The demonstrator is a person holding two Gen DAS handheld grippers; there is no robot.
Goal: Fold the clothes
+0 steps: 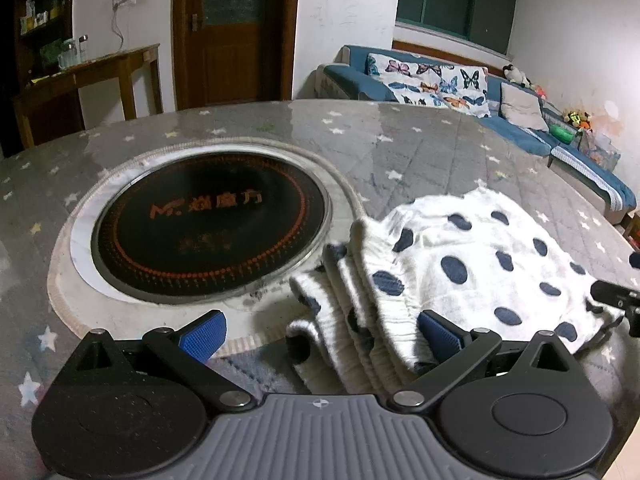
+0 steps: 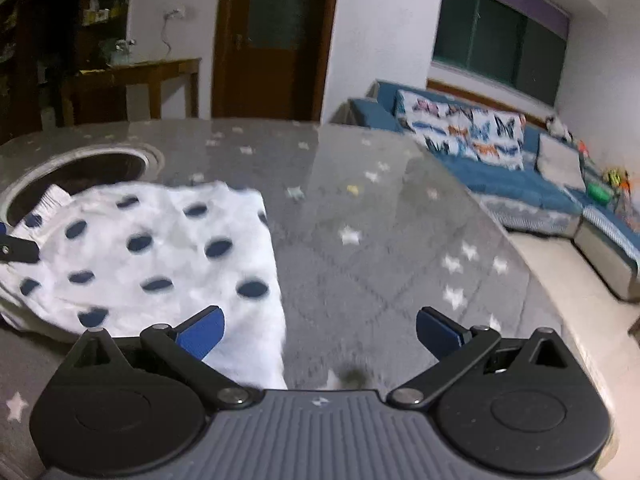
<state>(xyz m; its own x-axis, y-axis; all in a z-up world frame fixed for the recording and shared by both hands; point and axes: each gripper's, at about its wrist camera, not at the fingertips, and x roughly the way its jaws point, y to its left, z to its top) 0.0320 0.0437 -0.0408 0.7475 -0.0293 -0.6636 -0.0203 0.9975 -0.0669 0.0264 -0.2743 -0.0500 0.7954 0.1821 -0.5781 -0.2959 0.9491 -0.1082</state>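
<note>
Left wrist view: the left tongs (image 1: 322, 330) stand spread wide, empty, over the stacked ribbed edges of the dotted garment (image 1: 460, 264), which lies in layers on the tabletop (image 1: 440, 152). Take any grip across all layers.

Right wrist view: the right tongs (image 2: 320, 330) gape, empty, level over the garment's right edge.

The black left gripper (image 1: 322, 330) with blue-padded fingers (image 1: 203, 334) is spread wide; the matching right gripper (image 2: 320, 330) likewise gapes.
</note>
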